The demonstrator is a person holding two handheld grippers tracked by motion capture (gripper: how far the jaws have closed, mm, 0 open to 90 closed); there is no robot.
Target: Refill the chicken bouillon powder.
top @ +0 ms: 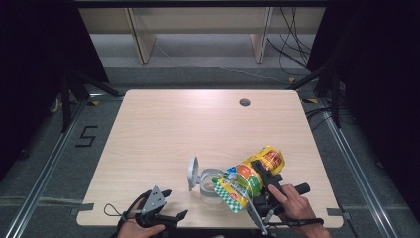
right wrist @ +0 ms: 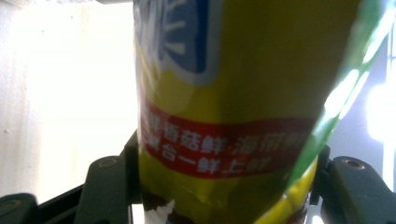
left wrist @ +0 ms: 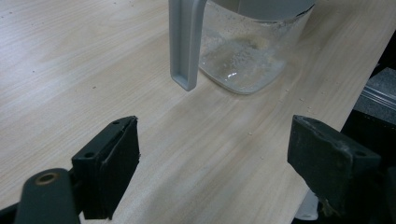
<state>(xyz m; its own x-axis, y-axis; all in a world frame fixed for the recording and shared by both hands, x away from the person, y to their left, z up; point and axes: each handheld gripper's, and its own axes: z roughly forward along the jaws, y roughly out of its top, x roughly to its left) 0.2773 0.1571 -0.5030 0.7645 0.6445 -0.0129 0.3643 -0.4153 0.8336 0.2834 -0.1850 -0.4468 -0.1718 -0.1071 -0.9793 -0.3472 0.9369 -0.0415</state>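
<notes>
A yellow snack bag (top: 250,177) with red, green and orange print is held tilted, its mouth down over a clear plastic jar (top: 211,187). My right gripper (top: 262,174) is shut on the bag; up close the bag (right wrist: 233,102) sits squeezed between both jaws. The jar (left wrist: 243,51) stands on the table near the front edge, with a grey lid flipped up on its left side (top: 192,173) and pale crumbs at its bottom. My left gripper (top: 173,206) rests at the table's front edge, left of the jar, open and holding nothing (left wrist: 215,168).
The wooden table (top: 188,129) has a round cable hole (top: 244,102) at the back right. Cables lie on the floor behind the table, and a shelf frame (top: 198,29) stands farther back.
</notes>
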